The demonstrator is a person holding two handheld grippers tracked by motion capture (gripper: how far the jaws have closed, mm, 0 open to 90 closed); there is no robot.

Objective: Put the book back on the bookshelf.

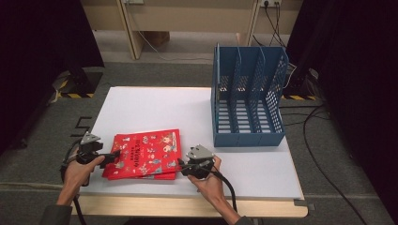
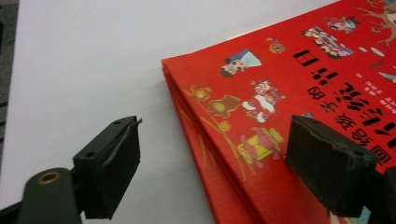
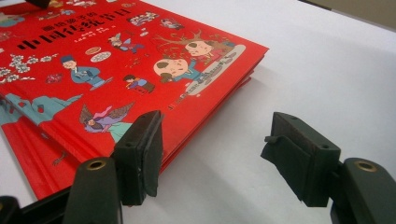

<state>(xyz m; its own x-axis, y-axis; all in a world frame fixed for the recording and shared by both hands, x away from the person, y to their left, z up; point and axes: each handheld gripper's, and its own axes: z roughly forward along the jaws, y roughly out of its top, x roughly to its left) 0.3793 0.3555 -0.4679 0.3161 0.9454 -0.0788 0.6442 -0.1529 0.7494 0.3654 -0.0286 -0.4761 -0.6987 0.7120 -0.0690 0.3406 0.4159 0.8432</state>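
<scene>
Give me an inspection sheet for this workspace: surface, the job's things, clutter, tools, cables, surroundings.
Surface: white table, wooden front edge.
Job's things: red books, stacked flat near the front left; blue file rack, upright at the right, its slots hold nothing.
Clutter: nothing seen.
Tools: left tool open, one jaw over the top cover and one beside the stack, touching nothing; right tool open at the stack's other end, holding nothing.
Cables: a black cable trails from the right tool; more cables lie on the floor at the right.
Surroundings: grey carpet, dark curtains at both sides, wooden furniture behind.
</scene>
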